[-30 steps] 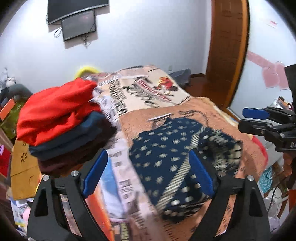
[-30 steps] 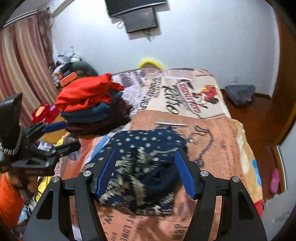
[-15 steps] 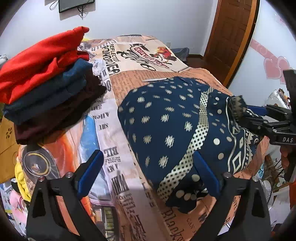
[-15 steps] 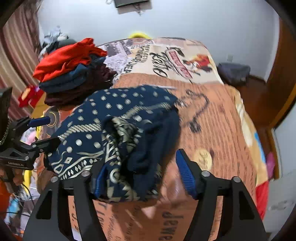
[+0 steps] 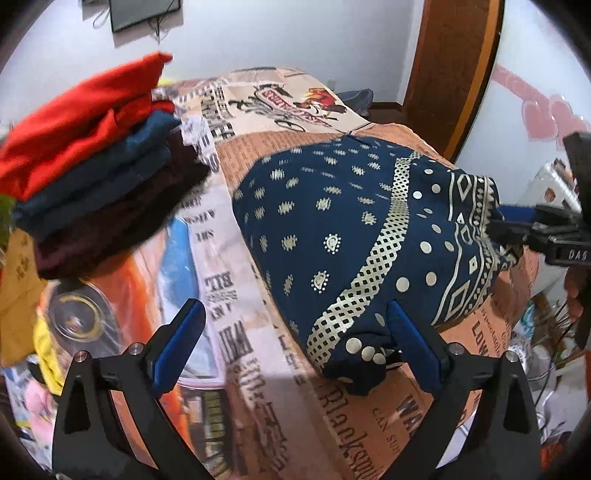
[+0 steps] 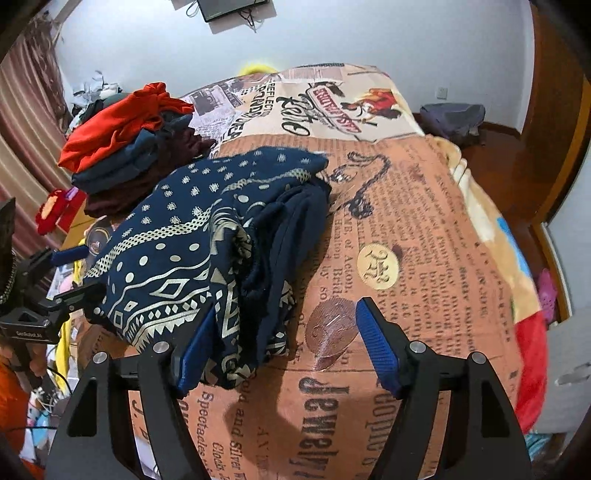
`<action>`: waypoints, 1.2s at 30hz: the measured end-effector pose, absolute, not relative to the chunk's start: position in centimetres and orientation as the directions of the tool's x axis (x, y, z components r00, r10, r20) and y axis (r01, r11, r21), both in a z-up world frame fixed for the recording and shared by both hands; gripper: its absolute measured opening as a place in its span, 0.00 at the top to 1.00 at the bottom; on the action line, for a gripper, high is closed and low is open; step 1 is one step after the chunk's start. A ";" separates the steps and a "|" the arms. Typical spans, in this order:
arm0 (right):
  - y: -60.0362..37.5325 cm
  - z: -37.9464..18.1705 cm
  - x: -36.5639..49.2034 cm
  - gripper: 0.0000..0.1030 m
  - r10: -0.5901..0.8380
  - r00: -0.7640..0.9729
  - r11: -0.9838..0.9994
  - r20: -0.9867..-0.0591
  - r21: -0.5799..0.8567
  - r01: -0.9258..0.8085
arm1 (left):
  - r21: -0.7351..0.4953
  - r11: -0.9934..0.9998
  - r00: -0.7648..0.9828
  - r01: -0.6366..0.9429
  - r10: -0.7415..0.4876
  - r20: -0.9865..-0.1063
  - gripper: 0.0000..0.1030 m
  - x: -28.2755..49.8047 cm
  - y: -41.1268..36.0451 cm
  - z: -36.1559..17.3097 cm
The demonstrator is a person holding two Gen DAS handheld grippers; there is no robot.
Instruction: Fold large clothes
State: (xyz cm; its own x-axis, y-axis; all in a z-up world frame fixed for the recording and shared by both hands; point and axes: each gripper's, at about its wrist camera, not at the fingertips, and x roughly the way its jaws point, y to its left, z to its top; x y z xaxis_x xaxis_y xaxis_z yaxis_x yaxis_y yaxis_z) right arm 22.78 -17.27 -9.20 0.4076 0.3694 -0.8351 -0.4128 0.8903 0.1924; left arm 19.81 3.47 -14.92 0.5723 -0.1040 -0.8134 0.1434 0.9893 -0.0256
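A: Down on the bed (image 6: 424, 229), a blanket printed like old newspaper, orange-brown with black type. The navy cloth (image 5: 351, 236) lies bunched across the centre of the left wrist view.

B: And the left gripper (image 5: 295, 343)?

A: Jaws wide apart, nothing pinched. Its right finger touches the cloth's near corner; the left finger hangs over bare blanket.

B: Right gripper (image 6: 284, 343)?

A: Jaws opening. The cloth's folded edge sits against the left finger (image 6: 195, 347), spilling partly into the gap, but the pads aren't pressing it.

B: The room?

A: A stack (image 6: 125, 147) of folded clothes, red on top, then blue, then maroon, at upper left. White wall behind, a dark screen (image 6: 229, 7) mounted at the top edge. Striped curtain (image 6: 26, 122) far left, wooden door (image 5: 450, 74) upper right in the left view, a grey bundle (image 6: 454, 118) on the wood floor.
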 end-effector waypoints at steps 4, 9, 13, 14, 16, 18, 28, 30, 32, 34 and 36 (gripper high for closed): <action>-17.0 -7.6 22.8 0.31 0.364 0.443 0.888 -0.819 0.162 -0.430 | 0.022 0.993 0.612 0.115 -0.054 -0.789 0.04 19.8 3.8 -13.3; -15.6 -5.7 23.6 0.30 0.397 0.472 0.871 -0.787 0.162 -0.463 | 0.016 0.998 0.654 0.056 -0.024 -0.756 0.04 20.8 5.3 -11.4; -14.1 -5.0 25.0 0.30 0.451 0.453 0.845 -0.769 0.206 -0.493 | 0.020 1.000 0.676 0.019 0.002 -0.737 0.04 21.9 6.2 -10.4; -13.7 -5.1 25.4 0.30 0.459 0.447 0.841 -0.768 0.213 -0.497 | 0.019 1.000 0.677 0.014 0.004 -0.736 0.04 22.2 6.3 -10.3; -13.1 -5.5 26.2 0.30 0.473 0.428 0.832 -0.770 0.232 -0.503 | 0.003 1.000 0.674 0.008 -0.003 -0.738 0.04 23.0 6.6 -10.4; -12.7 -6.4 27.1 0.30 0.482 0.393 0.827 -0.783 0.258 -0.500 | -0.027 1.000 0.661 0.010 -0.026 -0.750 0.04 23.8 6.7 -10.9; -16.6 -13.1 30.3 0.30 0.557 0.156 0.809 -0.816 0.489 -0.327 | -0.473 0.881 0.428 -0.009 -0.424 -0.798 0.04 28.0 8.5 -17.8; -16.8 -13.1 30.4 0.30 0.582 0.140 0.791 -0.801 0.516 -0.329 | -0.559 0.829 0.396 -0.035 -0.501 -0.769 0.04 28.5 9.0 -19.0; -16.6 -13.2 30.6 0.30 0.593 0.127 0.781 -0.795 0.529 -0.332 | -0.624 0.779 0.371 -0.063 -0.562 -0.739 0.04 29.0 9.3 -20.1; -16.3 -13.4 30.9 0.30 0.605 0.115 0.772 -0.788 0.545 -0.328 | -0.668 0.740 0.349 -0.079 -0.607 -0.714 0.04 29.6 9.4 -20.9; -15.6 -13.8 31.4 0.30 0.615 0.103 0.763 -0.781 0.557 -0.329 | -0.686 0.723 0.338 -0.082 -0.628 -0.701 0.04 29.9 9.2 -21.3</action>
State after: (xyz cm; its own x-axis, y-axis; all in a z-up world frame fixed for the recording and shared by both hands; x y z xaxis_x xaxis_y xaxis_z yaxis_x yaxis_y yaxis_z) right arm 31.40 -15.60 -13.82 0.1028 0.6154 -0.7815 -0.3285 0.7626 0.5573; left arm 29.92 9.20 -21.34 0.3382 -0.6276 -0.7013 -0.0821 0.7226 -0.6863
